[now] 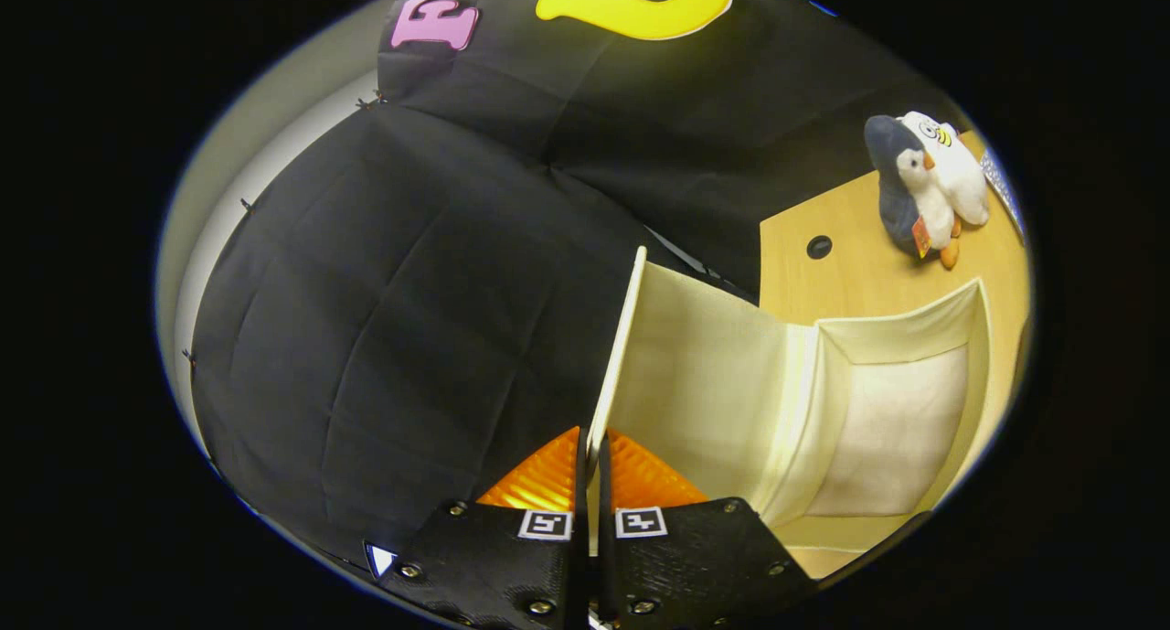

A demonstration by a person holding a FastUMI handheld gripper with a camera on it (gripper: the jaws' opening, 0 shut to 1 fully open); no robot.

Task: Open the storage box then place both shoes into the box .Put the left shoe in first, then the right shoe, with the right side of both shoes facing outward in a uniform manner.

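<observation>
My gripper [592,470] is shut on the thin front edge of the cream storage box lid [625,337], which runs straight up and away from between my two fingers. The lid stands raised, seen nearly edge-on, with its pale inner face turned to the right. To the right of the fingers, the open cream fabric box [900,429] shows its inner walls and a lighter panel inside. I see nothing lying in the part of the box that shows.
The box sits on a light wooden table [850,278] with a round black cable hole [819,246]. A plush penguin toy [923,186] stands beyond the box near the table's far side. Black cloth wall lies to the left and behind.
</observation>
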